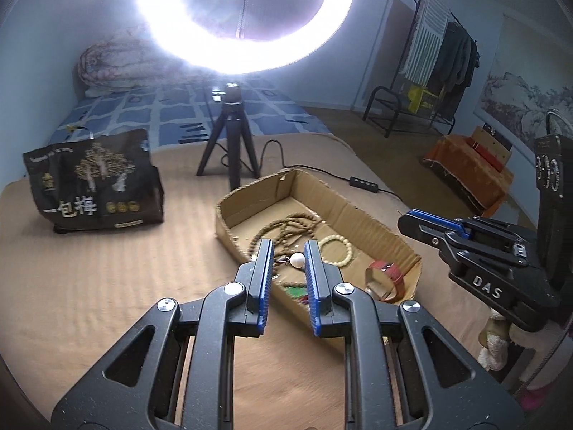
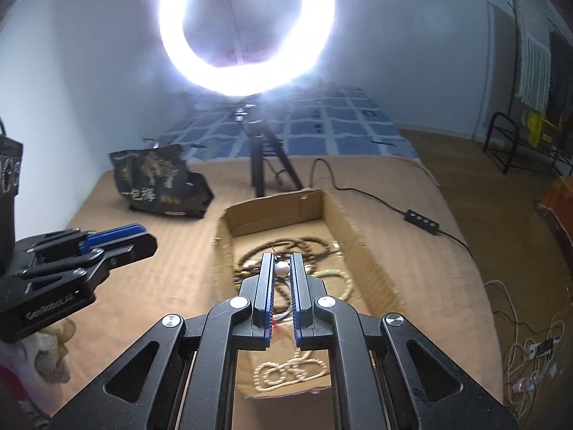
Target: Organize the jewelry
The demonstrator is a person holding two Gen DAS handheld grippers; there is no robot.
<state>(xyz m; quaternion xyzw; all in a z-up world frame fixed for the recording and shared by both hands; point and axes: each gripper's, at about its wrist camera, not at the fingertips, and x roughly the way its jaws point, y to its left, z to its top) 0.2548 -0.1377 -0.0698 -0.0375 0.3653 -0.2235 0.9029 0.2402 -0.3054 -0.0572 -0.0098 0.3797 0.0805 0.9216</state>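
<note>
Jewelry heaped in an open cardboard box (image 1: 361, 215) on a tan bedspread (image 1: 107, 268), long axis running near to far. Brown bead strand (image 1: 286, 225) coiled at the far end, cream bracelet (image 1: 336, 251) mid-box, red band (image 1: 388, 279) at the near right. White pearl (image 1: 297, 260) seen between the spread fingers of the left gripper (image 1: 289, 251), untouched. Right gripper (image 2: 282, 261) narrowed, jaws parted, over the same pearl. Ring light (image 1: 247, 18) glaring beyond, dark bag (image 1: 93, 182) far left.

Blue-and-white checked bedcover (image 1: 168, 114)
</note>
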